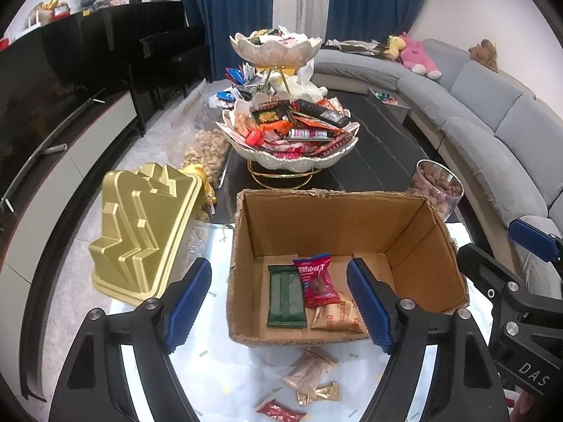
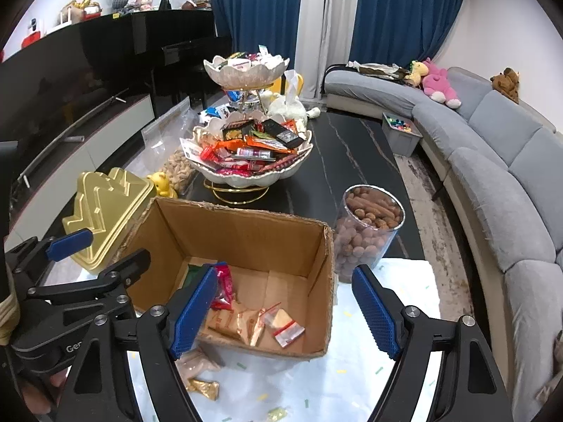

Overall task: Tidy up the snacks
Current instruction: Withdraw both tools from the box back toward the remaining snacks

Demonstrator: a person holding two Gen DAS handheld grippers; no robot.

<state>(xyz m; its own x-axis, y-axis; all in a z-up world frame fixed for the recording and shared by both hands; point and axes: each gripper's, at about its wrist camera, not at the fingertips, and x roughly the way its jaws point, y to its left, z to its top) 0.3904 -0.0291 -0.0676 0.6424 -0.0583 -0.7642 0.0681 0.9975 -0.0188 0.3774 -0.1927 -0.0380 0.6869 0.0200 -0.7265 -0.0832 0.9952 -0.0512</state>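
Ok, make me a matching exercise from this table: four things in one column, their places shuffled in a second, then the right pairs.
Things:
1. green packet
2. pink packet
3. clear jar of nuts
4. gold lid

Places:
A. left of the cardboard box
B. inside the box
C. right of the box
D. on the white cloth in front of the box

Pairs: 1-B, 2-D, 3-C, 4-A

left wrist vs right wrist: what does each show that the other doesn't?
Left wrist only: the green packet fully visible in the cardboard box, and a red packet on the cloth in front.
Right wrist only: a clear red-striped bag in the box, and a grey bin beside the sofa.
Both: box, gold lid, tiered snack bowl, nut jar.
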